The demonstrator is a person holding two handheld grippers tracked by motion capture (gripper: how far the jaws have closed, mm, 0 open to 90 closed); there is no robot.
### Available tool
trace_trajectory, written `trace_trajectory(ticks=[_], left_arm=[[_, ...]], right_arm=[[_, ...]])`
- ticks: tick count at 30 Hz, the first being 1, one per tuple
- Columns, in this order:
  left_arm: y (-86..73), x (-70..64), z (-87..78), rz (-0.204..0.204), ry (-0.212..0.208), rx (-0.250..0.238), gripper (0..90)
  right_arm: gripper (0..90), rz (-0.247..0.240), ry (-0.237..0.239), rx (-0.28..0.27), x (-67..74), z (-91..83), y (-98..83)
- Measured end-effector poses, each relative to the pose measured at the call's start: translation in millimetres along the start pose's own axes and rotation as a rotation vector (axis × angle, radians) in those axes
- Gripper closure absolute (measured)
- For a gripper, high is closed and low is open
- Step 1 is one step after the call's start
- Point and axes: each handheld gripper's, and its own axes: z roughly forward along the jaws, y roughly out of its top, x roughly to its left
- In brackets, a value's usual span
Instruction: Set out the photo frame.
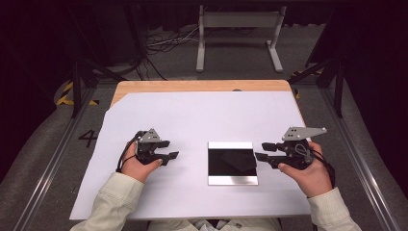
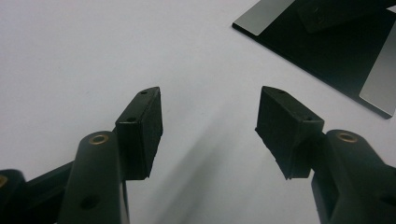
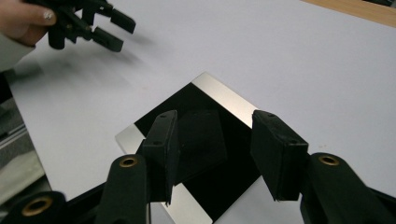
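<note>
The right gripper [image 1: 262,150] sits at the lower right of the high view with its jaws standing apart and nothing between the pads; in the right gripper view its two black pads frame the dark square beyond them without touching it. That gap looks like a release stance: the jaws are clear of the piece, so it can lie flat and undisturbed. The left gripper [image 1: 169,149] rests at lower left of the high view, its jaws likewise spread wide and empty, over bare paper. It seems parked out of the way, aimed loosely toward the centre so it can come in if needed.

Between the two, just below the middle of the high view, lies the black square plate [image 1: 232,162] with silver strips along its top and bottom edges. A smaller dark flat piece [image 1: 240,164] appears to lie on it, toward its right half; its outline is faint against the black, and I cannot tell what it is made of. The plate sits square to the table edge, near the right gripper and farther from the left.

All of this rests on a white paper sheet [image 1: 202,115] that covers most of the wooden table [image 1: 192,85], probably to give a plain, contrasting work surface. Beyond the table's far edge, at the top of the frame, stands a grey metal frame [image 1: 239,36] on the floor.
</note>
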Motion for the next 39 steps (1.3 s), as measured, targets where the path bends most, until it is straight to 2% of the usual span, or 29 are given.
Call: trace_trajectory(ticks=[5, 7, 9, 12, 15, 18, 19, 20, 21, 22, 24, 31, 33, 35, 37, 39], left_arm=[[-0.8, 0.7, 0.2, 0.001, 0.002, 0.003, 41.2], [-1.1, 0.4, 0.2, -0.004, 0.001, 0.005, 41.2], [-1.2, 0.3, 0.3, -0.004, 0.001, 0.005, 41.2], [-1.3, 0.0, 0.9, -0.004, 0.001, 0.008, 41.1], [-1.5, 0.1, 1.8, -0.002, 0.001, 0.007, 41.1], [-1.5, 0.0, 1.9, -0.002, 0.001, 0.007, 41.1], [-1.5, -0.1, 1.9, -0.002, 0.001, 0.007, 41.1], [-1.5, -0.1, 1.8, -0.001, 0.001, 0.006, 41.1], [-1.5, -0.1, 1.7, -0.001, 0.001, 0.006, 41.1], [-1.5, -0.1, 1.7, -0.001, 0.001, 0.006, 41.1], [-1.5, 0.0, 1.7, -0.001, 0.001, 0.006, 41.1], [-1.5, -0.1, 1.6, -0.001, 0.000, 0.006, 41.1], [-1.5, -0.2, 1.7, 0.000, 0.000, 0.007, 41.2], [-1.5, -0.3, 1.9, -0.001, 0.000, 0.007, 41.2], [-1.5, -0.4, 2.0, 0.000, 0.000, 0.007, 41.2], [-1.4, -0.3, 2.1, 0.002, 0.000, 0.007, 41.2]], right_arm=[[51.2, 0.099, -0.006, -0.010, -11.2, 6.8, 1.7], [51.7, 0.152, 0.008, -0.002, -17.0, 9.2, 1.5], [51.7, 0.164, 0.013, -0.002, -18.5, 9.9, 1.4], [51.0, 0.197, 0.032, -0.012, -28.4, 11.4, -0.2], [49.9, 0.249, 0.063, -0.010, -36.4, 13.3, -3.5], [50.4, 0.319, 0.115, -0.001, -42.2, 15.8, -6.5], [50.3, 0.349, 0.142, 0.000, -44.2, 16.9, -7.7], [49.3, 0.406, 0.177, -0.006, -45.9, 18.3, -9.8], [50.0, 0.439, 0.190, -0.009, -46.3, 19.1, -11.1], [51.9, 0.439, 0.190, -0.008, -46.5, 20.2, -12.2], [53.4, 0.419, 0.158, 0.022, -45.4, 22.5, -13.3], [52.7, 0.423, 0.157, 0.060, -42.2, 29.5, -15.2], [53.0, 0.416, 0.140, 0.072, -41.3, 31.2, -16.0], [54.0, 0.430, 0.130, 0.080, -40.8, 32.6, -17.0], [54.6, 0.482, 0.147, 0.106, -39.4, 34.2, -18.0], [54.1, 0.504, 0.151, 0.113, -38.2, 36.6, -19.2]])
